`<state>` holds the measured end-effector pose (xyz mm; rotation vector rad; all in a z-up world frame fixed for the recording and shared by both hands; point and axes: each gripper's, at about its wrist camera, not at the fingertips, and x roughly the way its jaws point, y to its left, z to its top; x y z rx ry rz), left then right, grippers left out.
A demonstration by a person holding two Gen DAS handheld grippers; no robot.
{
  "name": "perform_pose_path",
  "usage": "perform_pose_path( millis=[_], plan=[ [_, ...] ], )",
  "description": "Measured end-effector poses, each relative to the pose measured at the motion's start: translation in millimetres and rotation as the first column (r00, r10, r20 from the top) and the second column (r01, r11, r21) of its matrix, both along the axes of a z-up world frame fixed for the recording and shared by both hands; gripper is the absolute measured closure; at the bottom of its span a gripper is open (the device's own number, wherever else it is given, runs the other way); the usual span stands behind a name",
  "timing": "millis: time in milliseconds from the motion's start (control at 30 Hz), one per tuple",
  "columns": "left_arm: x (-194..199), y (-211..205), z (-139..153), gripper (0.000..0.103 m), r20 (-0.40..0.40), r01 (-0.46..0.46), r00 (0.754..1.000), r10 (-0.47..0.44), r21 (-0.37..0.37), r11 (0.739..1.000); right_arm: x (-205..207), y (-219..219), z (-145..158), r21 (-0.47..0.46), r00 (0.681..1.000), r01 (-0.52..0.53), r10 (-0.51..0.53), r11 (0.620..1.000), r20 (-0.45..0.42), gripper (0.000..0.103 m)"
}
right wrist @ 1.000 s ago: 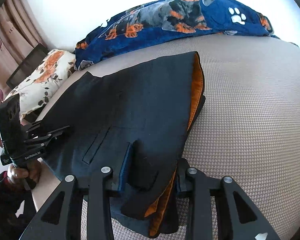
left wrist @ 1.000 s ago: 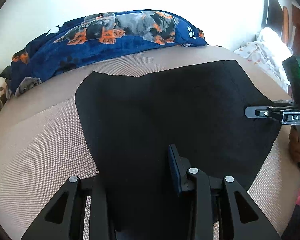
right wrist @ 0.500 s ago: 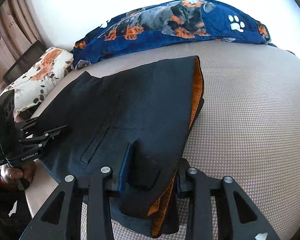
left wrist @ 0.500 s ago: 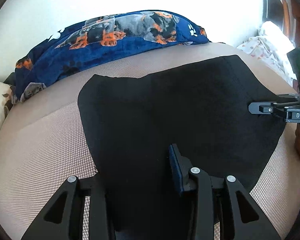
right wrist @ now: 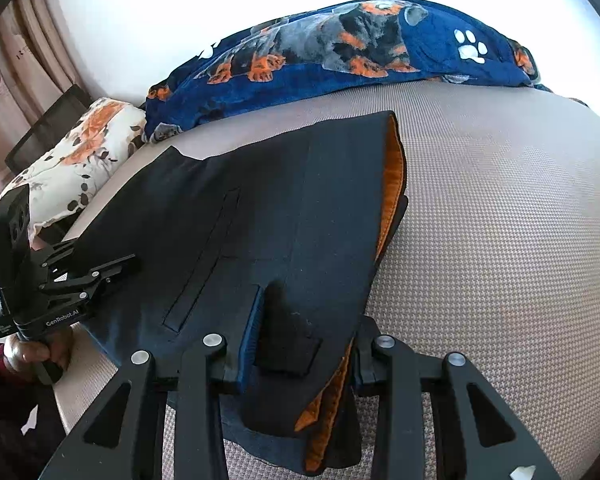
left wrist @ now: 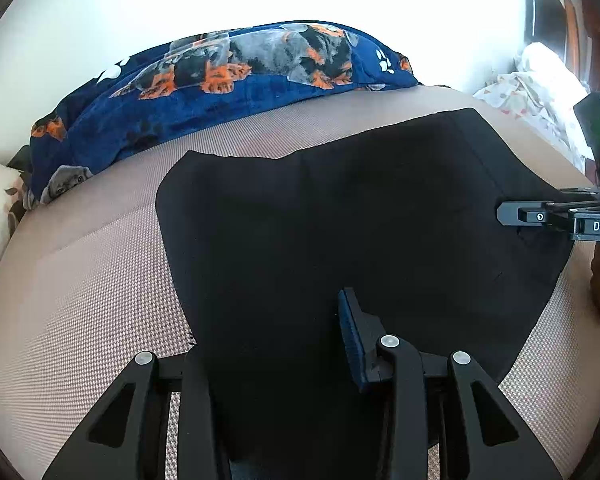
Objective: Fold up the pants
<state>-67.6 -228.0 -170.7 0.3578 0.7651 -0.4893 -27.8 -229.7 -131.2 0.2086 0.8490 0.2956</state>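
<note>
Black pants (left wrist: 340, 220) lie folded flat on the beige bed cover (left wrist: 80, 300), with an orange lining (right wrist: 396, 168) showing along the waist edge on the right. My left gripper (left wrist: 272, 328) is shut on the near edge of the cloth, which hides its left pad. From the right wrist view the left gripper (right wrist: 116, 266) pinches the pants' left near corner. My right gripper (right wrist: 308, 320) is shut on the bunched waist end, with black and orange folds between its blue pads. In the left wrist view the right gripper (left wrist: 512, 216) sits on the pants' right edge.
A blue dog-print blanket (left wrist: 228, 92) lies along the far side of the bed. A floral pillow (right wrist: 72, 160) is at the far left and a white spotted cloth (left wrist: 532, 92) at the far right. A person's hand (right wrist: 36, 352) holds the left gripper's handle.
</note>
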Motion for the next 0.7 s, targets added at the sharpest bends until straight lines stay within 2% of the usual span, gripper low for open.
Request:
perform_pose_path(
  millis=[167,400,567,700],
  plan=[
    [0,2,2,0.072,0.004,0.0,1.0,0.0,-0.012,1.0,2,-4,0,0.047,1.0,0.013,-0.012,0.999,-0.019,0.073],
    [2,5,2,0.072,-0.02,0.011,1.0,-0.011,-0.02,1.0,8,-10,-3,0.099,0.998,0.007,-0.001,0.995,-0.064,0.073],
    [4,5,2,0.072,-0.031,0.024,0.999,-0.024,-0.014,1.0,17,-15,-8,0.147,0.993,0.005,0.013,0.989,-0.119,0.064],
    [7,9,3,0.072,-0.026,0.017,0.999,-0.018,-0.029,0.999,23,-10,-7,0.129,0.993,-0.003,0.018,0.992,-0.119,0.065]
  ],
)
